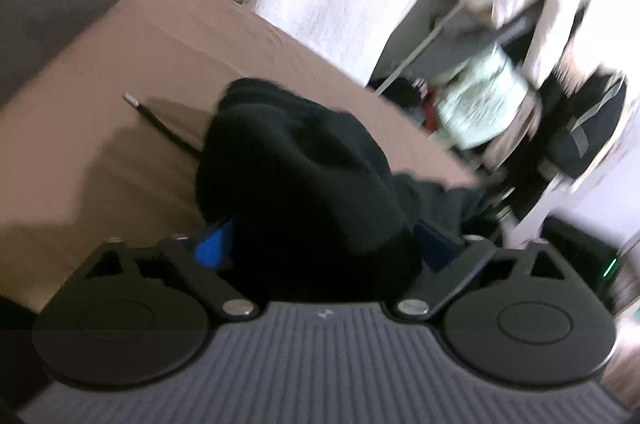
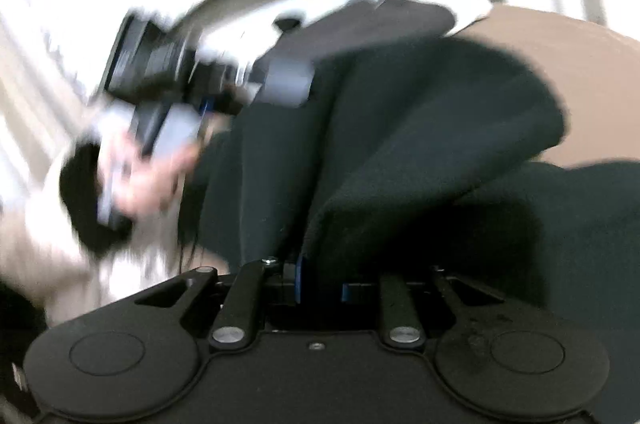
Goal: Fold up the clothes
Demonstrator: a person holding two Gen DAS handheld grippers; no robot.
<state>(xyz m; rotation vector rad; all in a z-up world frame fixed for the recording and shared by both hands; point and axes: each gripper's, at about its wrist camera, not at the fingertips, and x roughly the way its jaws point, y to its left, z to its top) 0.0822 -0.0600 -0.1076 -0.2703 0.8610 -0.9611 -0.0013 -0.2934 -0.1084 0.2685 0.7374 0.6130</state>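
Black garment (image 1: 304, 164), seemingly fleece, lies bunched on the tan surface (image 1: 120, 64).

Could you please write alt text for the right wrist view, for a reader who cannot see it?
The right gripper pinches a fold of a black garment that lies over a brown surface. At left, blurred, a hand holds the left gripper.
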